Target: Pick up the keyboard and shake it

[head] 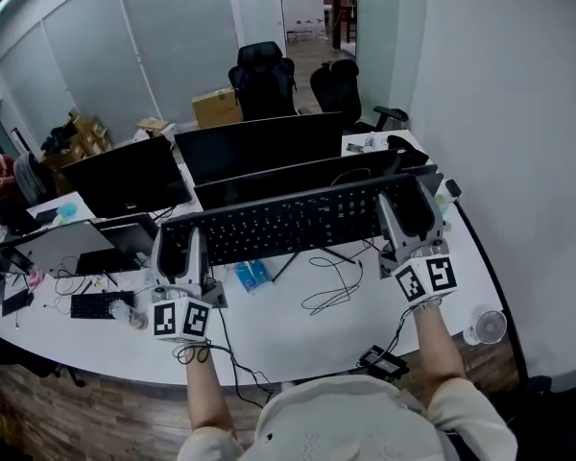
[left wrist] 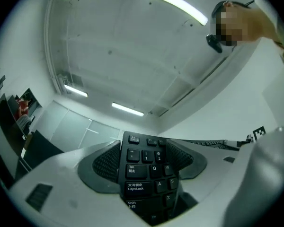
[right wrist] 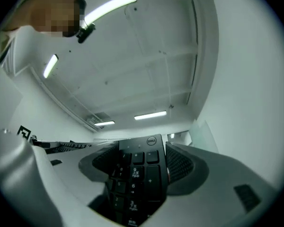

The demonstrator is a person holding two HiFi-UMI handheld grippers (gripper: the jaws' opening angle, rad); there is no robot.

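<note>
1. Nearest me, the left gripper [head: 180, 248] and the right gripper [head: 408, 214] each hold one end of the keyboard [head: 283, 221].
2. In the left gripper view the fingers [left wrist: 106, 167] are clamped on the Tab and Caps Lock end. In the right gripper view the fingers [right wrist: 180, 164] are clamped on the number-pad end, just below the maker's logo.
3. The keyboard hangs between the two grippers, keys facing up, clear of the worktop [head: 298, 339] and over its middle. I judge the lift done and the shake to be the step in hand.
4. To shake it well I would move both grippers together in short, matched strokes and hold a firm squeeze. Each grip takes only a narrow end, so if one gripper leads, the board could twist out of the pads.
5. Beneath it a loose cable [head: 331, 281] loops on the worktop beside a blue packet [head: 252, 275]. I cannot tell whether the cable belongs to this keyboard, so I would watch for it snagging or going taut.
6. Farther off, monitors [head: 259, 145] stand along the far edge, close behind the keyboard. I would stroke up and down or toward me, not away, to avoid knocking a screen.
</note>
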